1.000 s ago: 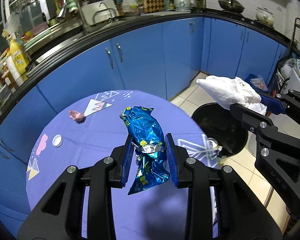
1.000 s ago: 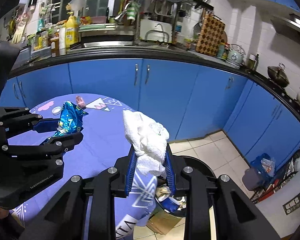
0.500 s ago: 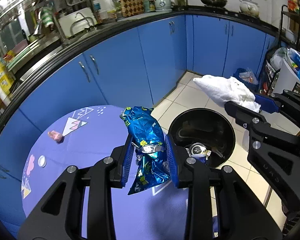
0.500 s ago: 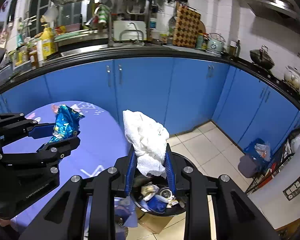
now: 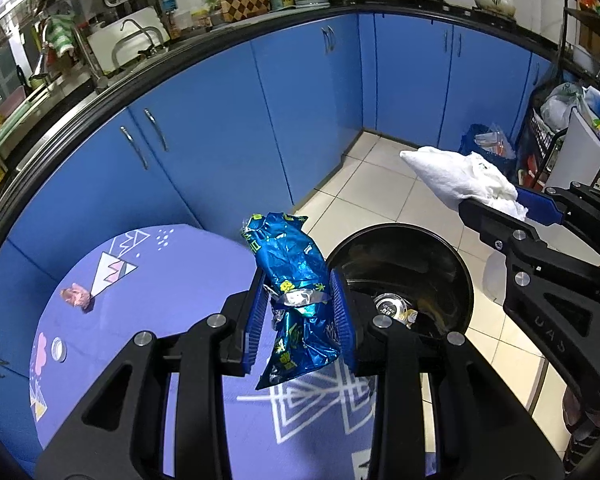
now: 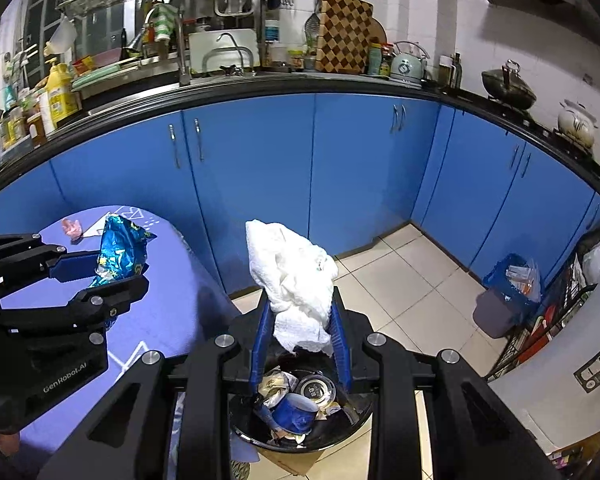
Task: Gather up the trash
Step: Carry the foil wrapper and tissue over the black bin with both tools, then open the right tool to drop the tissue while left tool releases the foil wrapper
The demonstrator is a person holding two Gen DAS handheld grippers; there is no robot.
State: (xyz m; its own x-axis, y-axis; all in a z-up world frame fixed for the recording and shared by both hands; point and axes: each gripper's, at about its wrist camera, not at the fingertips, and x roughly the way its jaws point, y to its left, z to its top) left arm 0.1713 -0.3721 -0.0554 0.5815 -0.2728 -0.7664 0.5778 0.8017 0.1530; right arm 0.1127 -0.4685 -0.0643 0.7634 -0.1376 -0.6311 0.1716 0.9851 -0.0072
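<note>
Right wrist view: right claw (image 6: 300, 340) clamped on crumpled white paper towel (image 6: 296, 280) above round black trash bin (image 6: 300, 436), left claw (image 5: 300, 320) pinching crinkled blue foil wrapper (image 5: 296, 280) at tabletop (image 5: 172, 272) edge; centre each over the bin before letting go.

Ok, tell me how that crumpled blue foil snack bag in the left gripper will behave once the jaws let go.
The crumpled blue foil snack bag looks empty and creased, so probably very light. Pinched mid-length, it holds its shape above the left gripper, so likely semi-stiff. The shiny film may slip, and it could flutter rather than drop straight.
</note>
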